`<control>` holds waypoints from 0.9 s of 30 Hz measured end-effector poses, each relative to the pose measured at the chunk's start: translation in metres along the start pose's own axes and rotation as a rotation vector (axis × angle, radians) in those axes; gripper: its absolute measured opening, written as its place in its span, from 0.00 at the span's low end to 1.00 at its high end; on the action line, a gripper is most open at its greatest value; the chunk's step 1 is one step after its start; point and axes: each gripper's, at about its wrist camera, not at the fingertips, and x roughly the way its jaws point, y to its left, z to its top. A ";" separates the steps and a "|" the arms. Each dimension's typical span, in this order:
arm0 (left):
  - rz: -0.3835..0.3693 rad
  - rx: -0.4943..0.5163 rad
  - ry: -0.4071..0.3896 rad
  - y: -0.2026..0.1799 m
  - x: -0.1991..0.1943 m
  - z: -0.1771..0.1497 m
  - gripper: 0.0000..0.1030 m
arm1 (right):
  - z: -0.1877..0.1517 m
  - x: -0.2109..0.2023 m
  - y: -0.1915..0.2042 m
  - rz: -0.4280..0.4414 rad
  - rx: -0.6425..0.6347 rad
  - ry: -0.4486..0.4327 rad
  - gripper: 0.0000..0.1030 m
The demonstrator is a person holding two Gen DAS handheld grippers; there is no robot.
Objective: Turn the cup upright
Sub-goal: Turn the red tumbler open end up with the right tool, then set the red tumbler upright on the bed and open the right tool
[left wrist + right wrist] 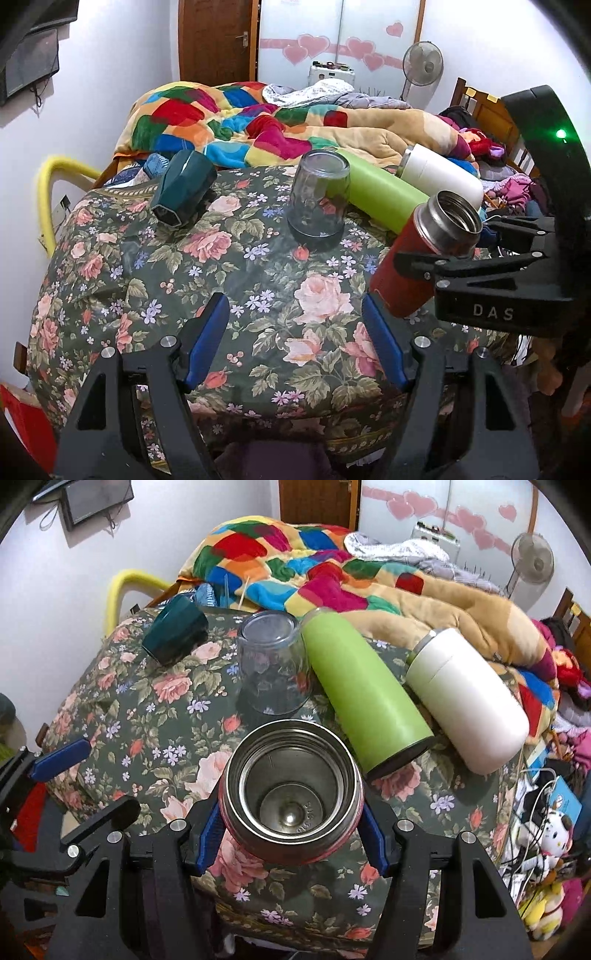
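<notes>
Red steel cup (291, 794) sits clamped between the blue pads of your right gripper (291, 834), mouth open and facing up toward the camera, body tilted; in the left wrist view its base (400, 295) seems to rest on the flowered cloth (258, 295) near the right edge, though contact is hard to confirm; your left gripper (291, 343) is spread wide and holds nothing, hovering at the near edge.

Likely trouble: the cloth looks soft and uneven, so a cup let go while tilted could topple; the grip is high, near the rim, so the smooth body might slip or swing.

Crowding: a green bottle (365, 690) lies just beyond the cup, a white bottle (465, 698) beside it toward the right edge, an upturned glass (273, 664) in the middle, a dark teal cup (173, 631) tipped at the far left corner; open cloth lies to the left and near side.
</notes>
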 end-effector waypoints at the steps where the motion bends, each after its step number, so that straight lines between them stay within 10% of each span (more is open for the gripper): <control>1: 0.001 -0.004 0.002 0.001 0.000 0.000 0.71 | 0.000 0.000 0.001 -0.002 -0.005 0.003 0.58; 14: -0.018 -0.019 -0.093 -0.009 -0.050 0.013 0.71 | -0.016 -0.056 -0.006 0.027 0.028 -0.099 0.66; 27: -0.030 0.017 -0.518 -0.054 -0.213 0.030 0.72 | -0.058 -0.249 -0.009 0.009 0.057 -0.607 0.69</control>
